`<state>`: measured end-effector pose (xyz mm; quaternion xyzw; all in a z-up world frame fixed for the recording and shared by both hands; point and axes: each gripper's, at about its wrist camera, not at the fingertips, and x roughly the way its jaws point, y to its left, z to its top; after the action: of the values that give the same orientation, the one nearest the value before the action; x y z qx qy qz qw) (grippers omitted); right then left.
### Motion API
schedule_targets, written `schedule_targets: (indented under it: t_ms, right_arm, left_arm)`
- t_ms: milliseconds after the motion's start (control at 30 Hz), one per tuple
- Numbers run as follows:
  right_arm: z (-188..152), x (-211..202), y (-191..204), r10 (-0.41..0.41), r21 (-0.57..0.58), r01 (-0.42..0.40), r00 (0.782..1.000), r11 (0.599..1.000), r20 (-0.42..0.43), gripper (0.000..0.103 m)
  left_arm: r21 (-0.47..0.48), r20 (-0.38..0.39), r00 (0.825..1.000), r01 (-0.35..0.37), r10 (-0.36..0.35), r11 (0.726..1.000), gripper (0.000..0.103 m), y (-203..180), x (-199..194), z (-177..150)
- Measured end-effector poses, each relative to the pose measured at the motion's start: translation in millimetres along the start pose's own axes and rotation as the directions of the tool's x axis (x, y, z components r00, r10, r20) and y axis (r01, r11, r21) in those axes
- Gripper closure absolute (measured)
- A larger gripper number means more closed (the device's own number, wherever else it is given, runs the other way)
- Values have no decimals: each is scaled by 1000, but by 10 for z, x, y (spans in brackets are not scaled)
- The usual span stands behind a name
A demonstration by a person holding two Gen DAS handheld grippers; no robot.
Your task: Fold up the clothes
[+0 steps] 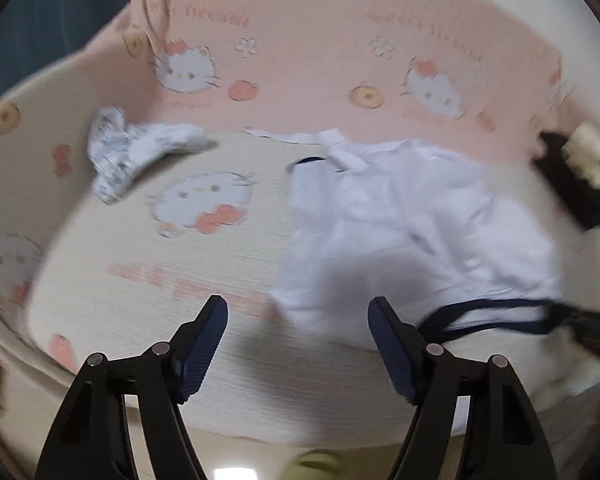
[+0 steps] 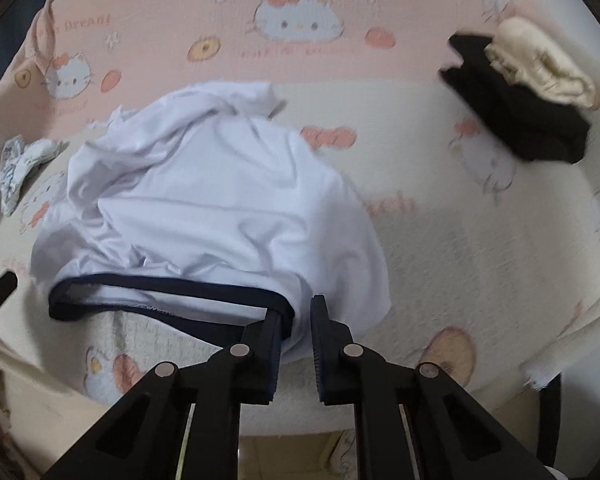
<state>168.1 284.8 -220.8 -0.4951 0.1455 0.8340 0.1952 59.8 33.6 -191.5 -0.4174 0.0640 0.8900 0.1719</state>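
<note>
A white shirt (image 2: 204,200) with a dark blue trim lies crumpled in the middle of the right wrist view, on a bed sheet (image 2: 440,240) printed with cartoon cats, bows and round cookies. The sheet is pink at the top of the frame and cream lower down. The right gripper (image 2: 296,344) sits at the bottom middle, and its jaws are close together, pinching the near edge of the shirt where the blue trim ends. The cloth bunches up between the two pads, so the very corner of the shirt is hidden there. In the upper right of this view lies a black garment (image 2: 528,120) with a cream cloth (image 2: 540,60) on top of it; what kind of clothes they are is hard to tell. At the left edge lies a small white patterned cloth (image 2: 20,164), partly cut off. In the left wrist view the picture is blurry. The left gripper (image 1: 298,344) at the bottom stands wide, with nothing between its blue pads (image 1: 202,344), just above the bare sheet. The white shirt fills the right side of that view, and its lower right part is smeared and hard to make out. The words printed on the sheet are too blurry to read.
</note>
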Motion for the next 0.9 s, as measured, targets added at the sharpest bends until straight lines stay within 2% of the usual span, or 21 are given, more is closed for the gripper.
schedule_targets:
  t_ms: [133,200,233,267,433,600,767,833,900]
  right_arm:
    - [-9,-62,12,50,-15,-50,999,999,19,88]
    - [-19,-105,15,83,-23,-82,996,996,36,78]
    - [-27,-117,6,107,-20,-106,993,994,40,68]
    - [-33,-123,-8,128,-13,-128,991,992,44,63]
    - [-67,-107,-60,154,-11,-154,987,988,50,62]
    - [-98,-36,-38,131,-17,-131,991,991,32,62]
    - [-91,23,60,82,-57,-80,996,995,30,62]
    - [-96,51,99,57,-79,-55,998,995,31,62]
    - [-96,73,133,32,-105,-28,999,994,38,62]
  left_arm:
    - [-100,-74,990,114,-122,988,32,-33,131,-19]
    - [-102,-78,984,150,-158,983,32,-131,108,-64]
    - [-93,-77,982,164,-172,982,32,-177,96,-78]
    - [-83,-76,980,178,-185,980,31,-224,85,-92]
    - [31,-72,987,149,-146,988,31,-441,95,-134]
    - [49,-106,984,146,-140,988,31,-538,242,-180]
    - [84,-117,990,85,-75,993,32,-610,401,-208]
    - [112,-87,996,46,-37,993,32,-633,415,-210]
    - [141,-76,997,3,8,990,54,-657,445,-212]
